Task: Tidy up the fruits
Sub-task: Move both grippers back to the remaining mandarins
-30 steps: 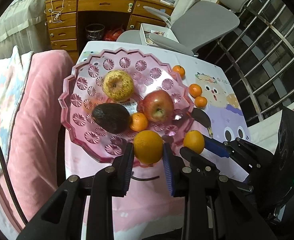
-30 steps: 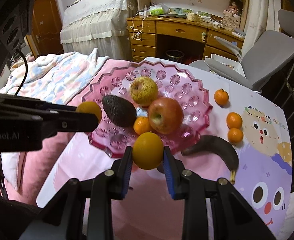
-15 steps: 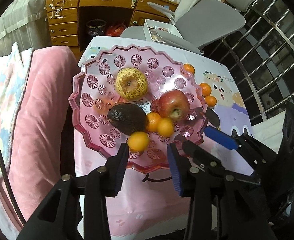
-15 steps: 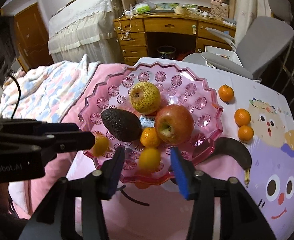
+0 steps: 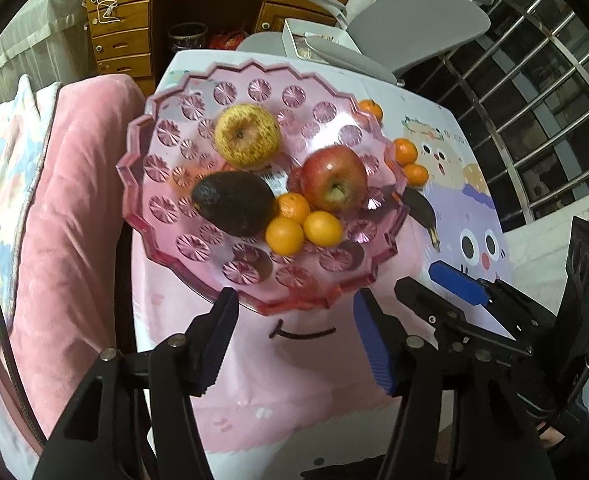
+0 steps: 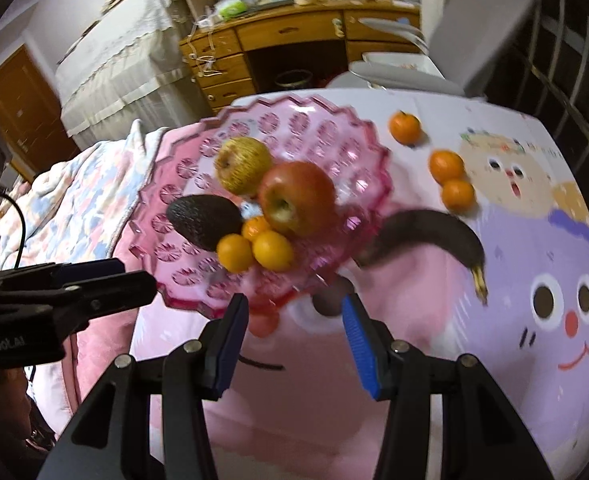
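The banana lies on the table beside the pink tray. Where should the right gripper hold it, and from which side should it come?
Grip the banana across its thick middle, coming from above with the open right gripper. It lies flat and curved on the cloth, so the fingers can straddle its width there. Its left end sits close under the tray rim, and the stem end is thin, so both are poorer holds.

I see the scalloped pink plate holding a yellow apple, red apple, dark avocado and three touching tangerines. Beside its right rim lie a blackened banana and three loose tangerines.
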Demonstrator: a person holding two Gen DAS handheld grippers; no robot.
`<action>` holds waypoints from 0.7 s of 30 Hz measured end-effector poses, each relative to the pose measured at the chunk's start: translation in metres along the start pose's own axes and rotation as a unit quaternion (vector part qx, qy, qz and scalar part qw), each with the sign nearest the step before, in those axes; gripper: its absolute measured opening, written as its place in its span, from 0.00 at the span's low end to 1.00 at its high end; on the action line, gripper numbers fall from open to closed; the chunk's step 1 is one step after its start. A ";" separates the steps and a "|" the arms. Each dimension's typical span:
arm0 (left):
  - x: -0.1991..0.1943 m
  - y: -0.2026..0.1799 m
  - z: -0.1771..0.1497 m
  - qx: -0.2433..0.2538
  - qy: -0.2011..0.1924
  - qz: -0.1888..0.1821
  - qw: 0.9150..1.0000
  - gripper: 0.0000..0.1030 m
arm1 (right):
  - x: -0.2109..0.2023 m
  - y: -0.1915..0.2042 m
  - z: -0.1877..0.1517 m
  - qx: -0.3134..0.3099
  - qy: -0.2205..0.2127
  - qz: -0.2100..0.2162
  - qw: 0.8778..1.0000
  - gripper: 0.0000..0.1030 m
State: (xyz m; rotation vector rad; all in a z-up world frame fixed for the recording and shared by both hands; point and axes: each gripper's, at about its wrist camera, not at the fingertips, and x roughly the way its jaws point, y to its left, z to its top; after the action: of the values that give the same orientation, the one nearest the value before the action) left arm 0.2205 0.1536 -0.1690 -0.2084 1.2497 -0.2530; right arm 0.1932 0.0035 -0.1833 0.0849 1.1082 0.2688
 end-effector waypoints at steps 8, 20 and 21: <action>0.005 -0.043 0.002 0.011 0.028 0.022 0.999 0.69 | -0.004 -0.050 -0.007 0.038 0.022 0.005 0.999 0.48; 0.019 -0.120 0.052 0.028 0.034 0.056 0.997 0.76 | -0.005 -0.118 0.009 0.050 0.035 0.029 0.998 0.56; 0.022 -0.125 0.057 0.030 0.036 0.058 0.997 0.76 | -0.004 -0.123 0.011 0.049 0.034 0.030 0.998 0.56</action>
State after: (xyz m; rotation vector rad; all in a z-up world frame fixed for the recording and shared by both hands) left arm 0.2717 0.0289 -0.1350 -0.0759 1.3184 -0.1983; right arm 0.2227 -0.1153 -0.1993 0.1979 1.1872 0.2722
